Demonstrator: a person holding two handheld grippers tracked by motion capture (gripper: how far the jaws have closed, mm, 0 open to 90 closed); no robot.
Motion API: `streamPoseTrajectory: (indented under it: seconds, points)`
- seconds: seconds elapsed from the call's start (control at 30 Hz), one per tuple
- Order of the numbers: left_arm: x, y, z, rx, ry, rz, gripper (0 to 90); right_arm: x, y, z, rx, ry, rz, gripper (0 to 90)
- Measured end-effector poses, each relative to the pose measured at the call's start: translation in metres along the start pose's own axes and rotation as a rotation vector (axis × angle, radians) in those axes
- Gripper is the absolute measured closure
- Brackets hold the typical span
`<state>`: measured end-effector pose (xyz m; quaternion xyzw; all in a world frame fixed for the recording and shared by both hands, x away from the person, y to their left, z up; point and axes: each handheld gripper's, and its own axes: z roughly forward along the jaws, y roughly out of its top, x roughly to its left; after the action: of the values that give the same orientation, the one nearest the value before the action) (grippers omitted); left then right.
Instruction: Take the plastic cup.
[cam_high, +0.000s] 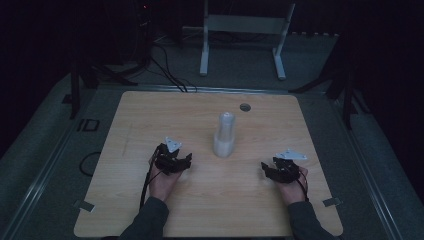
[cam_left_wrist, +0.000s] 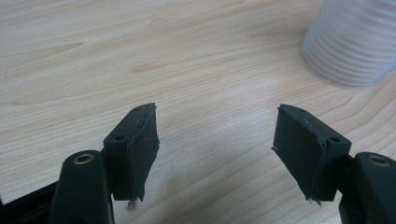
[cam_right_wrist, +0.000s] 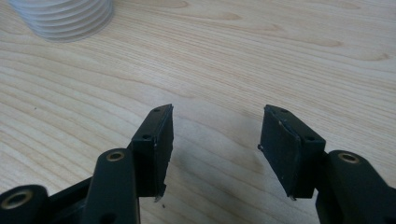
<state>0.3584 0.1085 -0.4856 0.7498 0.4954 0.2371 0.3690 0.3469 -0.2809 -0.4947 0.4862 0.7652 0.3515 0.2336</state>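
White ribbed cup stack (cam_high: 224, 135) stood mid-table, far of and between both grippers, left gripper (cam_high: 173, 161) spread and empty, right gripper (cam_high: 278, 168) likewise spread, nothing pinched.

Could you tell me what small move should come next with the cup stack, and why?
Probably ease the left gripper forward and rightward toward the stack of white cups. The stack stands upright mid-table, untouched, between both hands; in the left gripper view its ribbed base sits ahead at upper right, and the fingers stand apart with bare table between them.
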Motion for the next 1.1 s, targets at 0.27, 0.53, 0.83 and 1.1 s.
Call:
streamPoseTrajectory:
  seconds: [0.27, 0.53, 0.83, 1.1]
  points:
    - [-0.001, 0.002, -0.001, 0.001, -0.028, -0.012, 31.6, 0.001, 0.0, -0.003, -0.007, 0.008, 0.001, 43.4]
    - [-0.003, 0.003, -0.005, -0.026, -0.044, 0.01, 37.0, -0.001, 0.001, -0.004, -0.01, 0.017, 0.011, 42.3]
    - [-0.003, 0.009, -0.01, -0.06, -0.062, 0.006, 38.1, 0.001, 0.01, -0.014, -0.028, 0.027, -0.002, 43.7]
    - [-0.009, 0.016, -0.012, -0.079, -0.107, 0.025, 37.0, 0.006, 0.02, -0.024, -0.043, 0.037, -0.033, 43.4]
